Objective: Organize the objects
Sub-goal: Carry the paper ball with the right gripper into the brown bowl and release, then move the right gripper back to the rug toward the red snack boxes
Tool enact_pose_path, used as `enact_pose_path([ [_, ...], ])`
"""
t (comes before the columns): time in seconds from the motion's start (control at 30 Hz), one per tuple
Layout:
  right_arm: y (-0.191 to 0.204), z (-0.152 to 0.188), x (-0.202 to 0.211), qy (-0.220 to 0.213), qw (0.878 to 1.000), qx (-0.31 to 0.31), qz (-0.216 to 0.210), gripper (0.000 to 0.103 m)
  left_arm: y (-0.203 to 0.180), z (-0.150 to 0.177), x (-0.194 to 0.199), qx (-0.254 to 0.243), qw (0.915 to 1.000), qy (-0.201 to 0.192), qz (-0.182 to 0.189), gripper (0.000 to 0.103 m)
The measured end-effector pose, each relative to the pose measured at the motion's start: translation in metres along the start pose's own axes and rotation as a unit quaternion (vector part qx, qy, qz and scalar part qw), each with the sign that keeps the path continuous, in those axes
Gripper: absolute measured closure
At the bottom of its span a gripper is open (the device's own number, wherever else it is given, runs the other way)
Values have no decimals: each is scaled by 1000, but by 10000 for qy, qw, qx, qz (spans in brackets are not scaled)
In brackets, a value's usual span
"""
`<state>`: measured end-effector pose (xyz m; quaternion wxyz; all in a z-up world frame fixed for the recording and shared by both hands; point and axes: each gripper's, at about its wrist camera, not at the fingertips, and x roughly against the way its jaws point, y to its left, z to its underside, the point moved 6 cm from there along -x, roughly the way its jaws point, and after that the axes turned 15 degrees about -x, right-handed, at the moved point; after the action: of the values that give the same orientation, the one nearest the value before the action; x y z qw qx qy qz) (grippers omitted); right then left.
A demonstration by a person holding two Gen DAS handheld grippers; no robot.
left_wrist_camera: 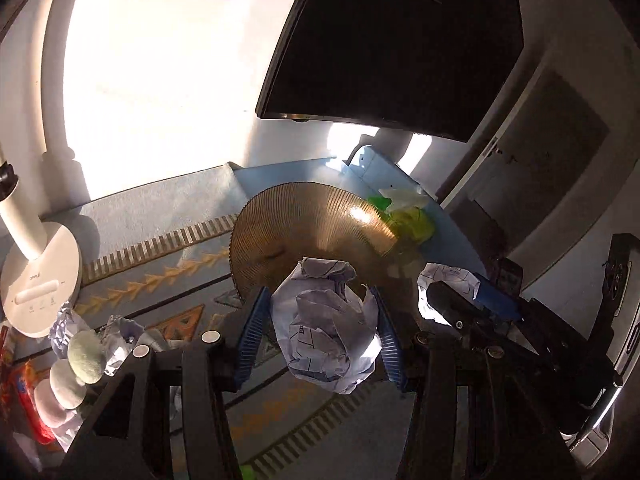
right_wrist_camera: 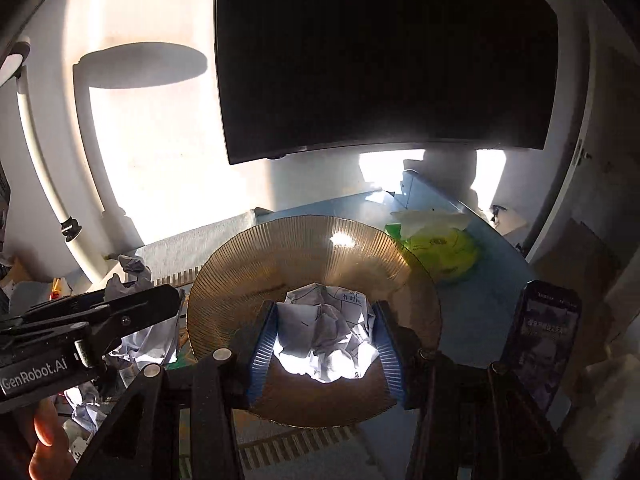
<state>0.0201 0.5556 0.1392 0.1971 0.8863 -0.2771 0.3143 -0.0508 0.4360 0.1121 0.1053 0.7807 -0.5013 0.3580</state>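
You're mid-drop: each gripper clamps a paper ball. Right gripper [right_wrist_camera: 325, 344] holds its paper ball [right_wrist_camera: 326, 336] over the amber plate [right_wrist_camera: 248, 264]; left gripper [left_wrist_camera: 316, 332] carries another paper ball [left_wrist_camera: 326, 324] at the plate's near-left edge. Next, open right, then bring left over.

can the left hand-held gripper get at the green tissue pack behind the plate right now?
Probably not. The left hand-held gripper is shut on a crumpled paper ball, and the amber ribbed plate lies between it and the green tissue pack.
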Motion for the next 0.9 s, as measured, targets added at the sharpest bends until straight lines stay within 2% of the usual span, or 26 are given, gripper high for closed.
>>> enact_pose_path([
  [0.07,-6,-1,-8,26,10000,-47,65,55,-5,1,-14,-58,10000,64,31,52],
  [0.23,-17,-1,-25,45,9996,-190,181,52,-9,3,-37,-136,9996,254,-9,43],
  [0.3,-22,-3,-26,-32,9995,-266,186,40,-4,4,-40,-57,9997,212,84,42],
  [0.37,-26,-6,-23,-173,9992,-338,131,23,4,4,-39,96,9998,162,98,41],
  [0.47,-28,-8,-21,-293,9988,-386,118,12,12,3,-30,341,9993,-92,141,39],
  [0.5,-27,-8,-23,-296,9988,-382,121,11,13,3,-26,395,9989,-188,154,30],
  [0.6,-17,-7,-28,-377,9990,-243,73,11,14,3,-9,421,9974,-510,299,15],
  [0.73,4,-7,-37,-660,9978,72,85,10,22,14,24,334,9976,-594,93,15],
  [0.87,20,-8,-53,-1012,9935,332,411,10,44,43,73,444,9956,-792,-248,14],
  [0.9,23,-8,-57,-1070,9923,386,498,10,52,53,86,537,9945,-843,-325,9],
])
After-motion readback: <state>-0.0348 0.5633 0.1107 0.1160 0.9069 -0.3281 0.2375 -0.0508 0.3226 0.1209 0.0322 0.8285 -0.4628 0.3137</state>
